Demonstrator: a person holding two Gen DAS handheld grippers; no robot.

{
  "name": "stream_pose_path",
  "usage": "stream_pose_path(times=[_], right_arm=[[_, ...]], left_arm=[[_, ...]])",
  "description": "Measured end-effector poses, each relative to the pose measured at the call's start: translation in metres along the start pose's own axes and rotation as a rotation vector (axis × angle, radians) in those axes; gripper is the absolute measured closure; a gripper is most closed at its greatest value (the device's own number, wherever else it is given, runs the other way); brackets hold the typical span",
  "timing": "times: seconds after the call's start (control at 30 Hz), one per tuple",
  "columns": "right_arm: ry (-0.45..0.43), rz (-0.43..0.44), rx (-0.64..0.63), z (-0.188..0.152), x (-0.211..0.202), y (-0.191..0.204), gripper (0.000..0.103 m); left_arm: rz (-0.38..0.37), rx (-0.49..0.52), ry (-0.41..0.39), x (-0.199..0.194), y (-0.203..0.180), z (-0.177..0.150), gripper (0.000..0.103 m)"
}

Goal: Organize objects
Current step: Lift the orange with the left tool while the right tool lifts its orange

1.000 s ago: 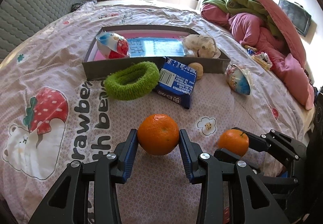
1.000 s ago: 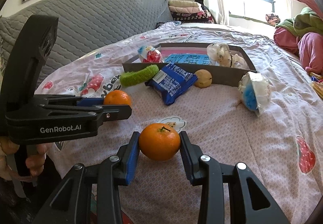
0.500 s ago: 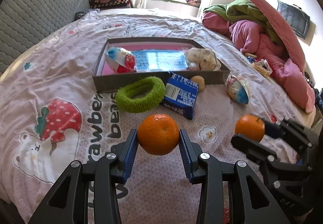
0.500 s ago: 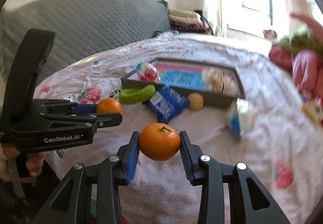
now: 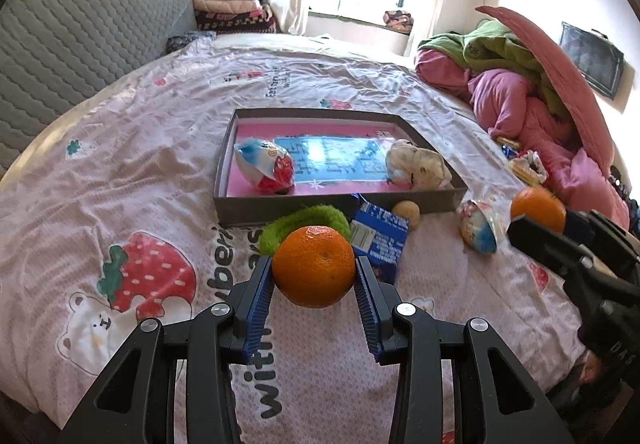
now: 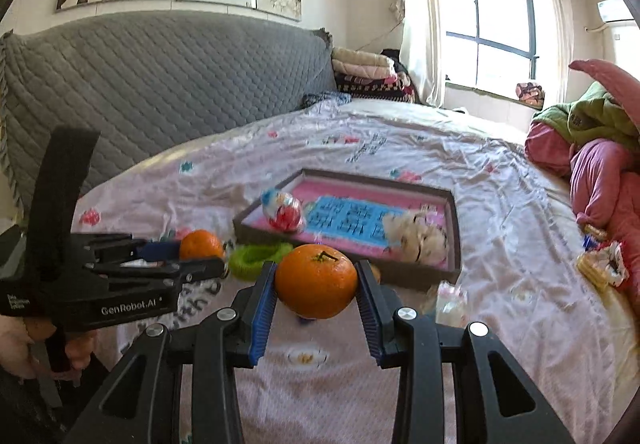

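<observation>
At lower centre of both views, each gripper is now carrying an orange clear of the bed, lifted since a second ago: left gripper (image 5: 315,294) jaws clamping the left orange (image 5: 314,266), right gripper (image 6: 316,298) jaws clamping the right orange (image 6: 315,280). Both are probably heading for the tray (image 5: 336,202). Only the left view is showing the blue packet (image 5: 378,240) clearly.

Both grippers loaded up, side by side

Left gripper (image 5: 314,272) was clamped on an orange (image 5: 314,266); right gripper (image 6: 316,280) pinched its own orange (image 6: 316,281), both raised above the bed.
</observation>
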State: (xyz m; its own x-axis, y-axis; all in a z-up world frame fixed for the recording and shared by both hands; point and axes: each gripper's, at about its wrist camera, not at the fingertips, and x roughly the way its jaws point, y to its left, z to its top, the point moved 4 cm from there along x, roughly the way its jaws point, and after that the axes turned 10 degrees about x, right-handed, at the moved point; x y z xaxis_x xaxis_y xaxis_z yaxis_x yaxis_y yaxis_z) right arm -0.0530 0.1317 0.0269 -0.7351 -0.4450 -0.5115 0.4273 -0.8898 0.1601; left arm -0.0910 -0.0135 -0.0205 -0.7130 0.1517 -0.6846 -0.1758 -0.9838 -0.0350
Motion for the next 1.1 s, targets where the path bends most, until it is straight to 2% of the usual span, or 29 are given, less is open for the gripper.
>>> stream_pose_path(times=[0.1, 0.3, 0.4, 0.5, 0.67, 0.77, 1.1], right_arm=[[-0.011, 0.002, 0.002, 0.013, 0.004, -0.001, 0.064], [-0.075, 0.005, 0.002, 0.044, 0.009, -0.003, 0.064], [-0.093, 0.012, 0.029, 0.043, 0.009, -0.006, 0.064], [-0.07, 0.024, 0.052, 0.037, 0.017, -0.01, 0.064], [-0.084, 0.015, 0.078, 0.049, 0.021, -0.019, 0.064], [-0.104, 0.022, 0.073, 0.059, 0.025, -0.022, 0.064], [-0.104, 0.033, 0.053, 0.062, 0.038, -0.027, 0.064]], left_arm=[[-0.015, -0.037, 0.004, 0.002, 0.006, 0.011, 0.061], [0.008, -0.015, -0.041, -0.003, 0.01, 0.039, 0.061], [0.008, -0.016, -0.049, -0.002, 0.011, 0.045, 0.061], [-0.012, -0.029, -0.031, 0.003, 0.009, 0.044, 0.061], [-0.002, -0.026, -0.03, 0.009, 0.01, 0.05, 0.061], [0.012, -0.021, -0.041, 0.011, 0.01, 0.058, 0.061], [0.03, -0.009, -0.053, 0.026, 0.006, 0.078, 0.061]])
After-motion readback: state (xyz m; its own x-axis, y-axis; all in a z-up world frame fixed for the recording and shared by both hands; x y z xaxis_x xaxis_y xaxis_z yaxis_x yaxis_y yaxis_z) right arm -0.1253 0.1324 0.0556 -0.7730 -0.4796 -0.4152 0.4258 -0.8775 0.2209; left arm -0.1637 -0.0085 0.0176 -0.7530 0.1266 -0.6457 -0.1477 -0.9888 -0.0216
